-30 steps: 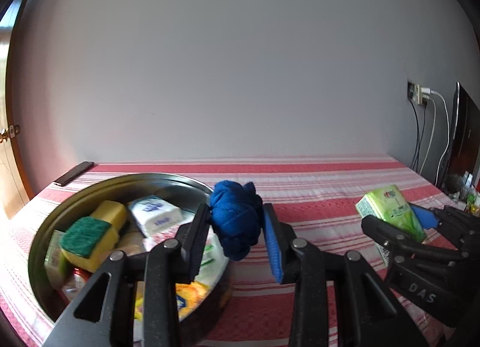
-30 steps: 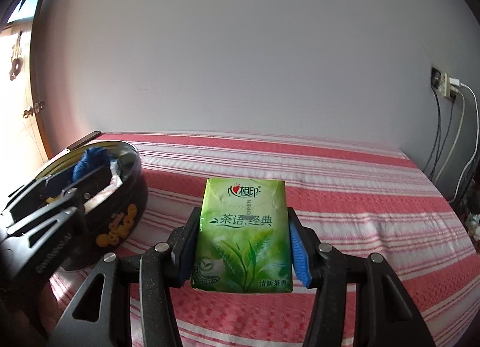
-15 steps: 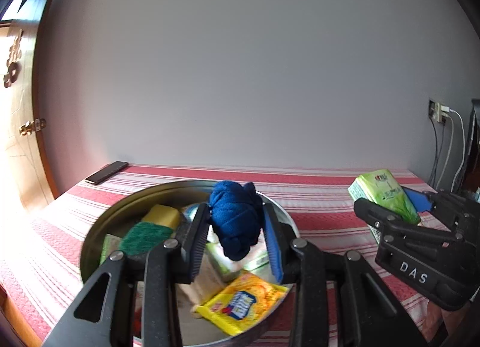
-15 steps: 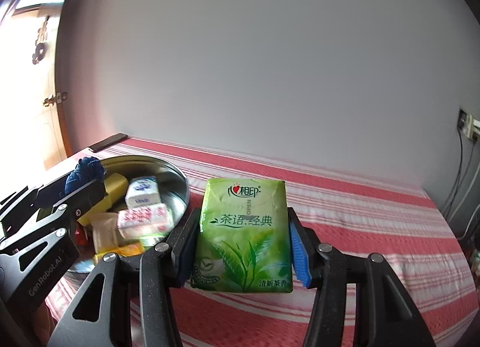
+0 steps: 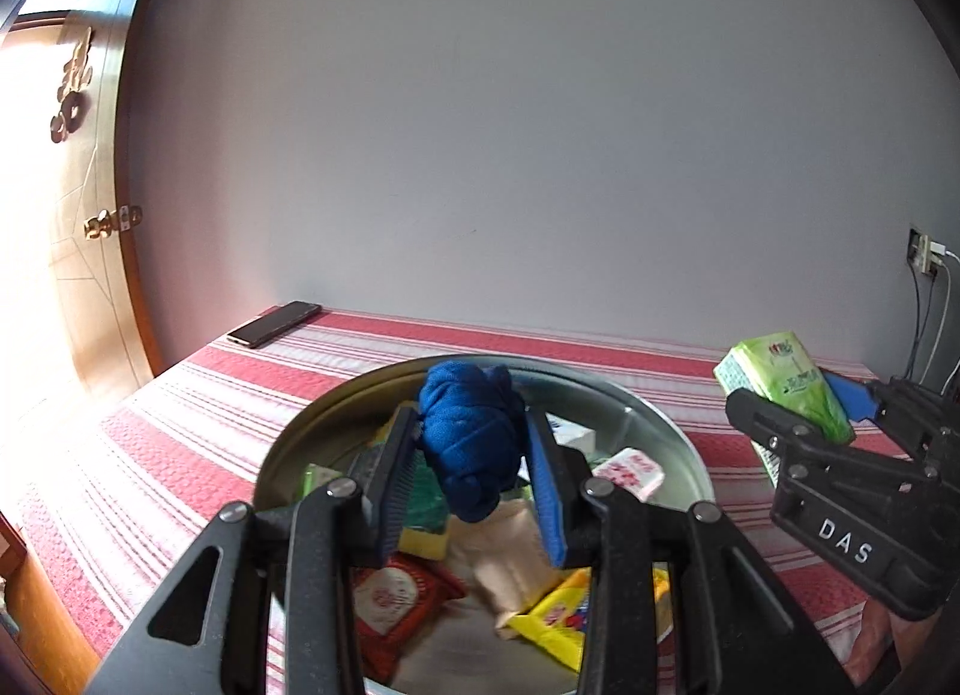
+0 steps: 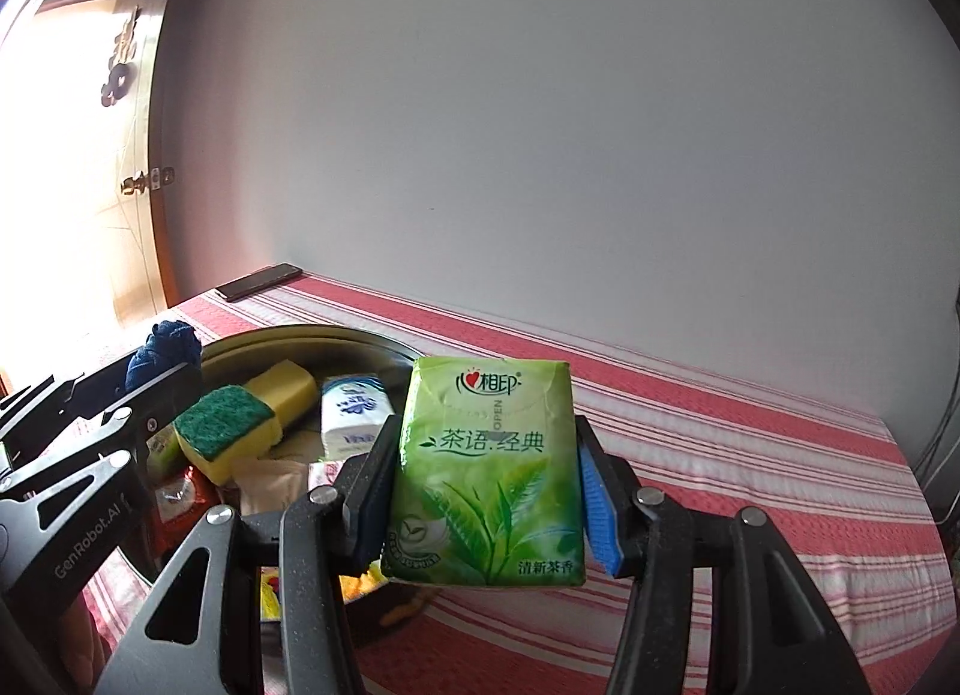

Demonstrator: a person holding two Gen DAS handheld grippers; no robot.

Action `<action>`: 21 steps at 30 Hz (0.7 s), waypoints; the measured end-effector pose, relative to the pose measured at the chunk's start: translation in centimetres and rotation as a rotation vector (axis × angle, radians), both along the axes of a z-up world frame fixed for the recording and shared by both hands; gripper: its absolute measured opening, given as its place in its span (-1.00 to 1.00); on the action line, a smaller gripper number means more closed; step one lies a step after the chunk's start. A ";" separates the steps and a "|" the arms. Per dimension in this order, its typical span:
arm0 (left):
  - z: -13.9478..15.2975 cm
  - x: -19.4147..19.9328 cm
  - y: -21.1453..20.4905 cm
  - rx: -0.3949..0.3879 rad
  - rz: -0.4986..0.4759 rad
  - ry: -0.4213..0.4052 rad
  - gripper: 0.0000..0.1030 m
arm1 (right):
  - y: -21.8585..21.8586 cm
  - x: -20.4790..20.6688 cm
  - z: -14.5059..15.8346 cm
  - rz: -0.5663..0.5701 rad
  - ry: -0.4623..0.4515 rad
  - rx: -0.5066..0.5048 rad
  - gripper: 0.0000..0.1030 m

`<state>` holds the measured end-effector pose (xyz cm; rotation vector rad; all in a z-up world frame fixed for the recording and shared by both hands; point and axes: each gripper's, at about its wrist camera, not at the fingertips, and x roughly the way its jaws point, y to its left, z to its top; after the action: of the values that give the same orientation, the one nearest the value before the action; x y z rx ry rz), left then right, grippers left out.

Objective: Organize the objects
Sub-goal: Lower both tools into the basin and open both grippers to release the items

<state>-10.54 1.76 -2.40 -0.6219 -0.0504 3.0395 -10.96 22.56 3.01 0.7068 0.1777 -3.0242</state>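
Observation:
My left gripper [image 5: 471,449] is shut on a knotted blue cloth [image 5: 471,437] and holds it above the round metal tin [image 5: 666,425]. The tin holds a green-and-yellow sponge [image 6: 231,431], a white tissue pack [image 6: 354,416], a red packet [image 5: 396,605], a yellow packet [image 5: 558,617] and other small items. My right gripper [image 6: 486,491] is shut on a green tissue pack [image 6: 489,467], held just right of the tin. It also shows in the left wrist view [image 5: 786,389]. The blue cloth shows in the right wrist view [image 6: 162,350].
The tin stands on a red-and-white striped cloth [image 6: 720,437] over a table. A black phone [image 5: 273,323] lies at the far left corner by the wall. A wooden door [image 5: 72,215] is at the left. Cables hang from a wall socket [image 5: 927,257] at right.
Both grippers have moved left over the table. The blue cloth now hangs over the middle of the tin, and the green pack has come up close to the tin's right rim.

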 end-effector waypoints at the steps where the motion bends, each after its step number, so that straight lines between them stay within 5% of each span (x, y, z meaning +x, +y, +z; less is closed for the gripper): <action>1: -0.1 -0.2 -0.2 -0.002 0.004 -0.007 -0.32 | -0.2 -0.2 0.1 0.005 -0.001 0.001 0.07; 21: -3.0 -2.7 -2.1 -0.028 0.061 -0.133 -0.32 | -5.4 -5.7 -2.5 0.108 -0.087 0.015 0.07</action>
<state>-13.26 -0.33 -5.36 -0.8397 -0.0309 3.0567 -16.62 17.18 0.48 0.8007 0.2284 -2.8870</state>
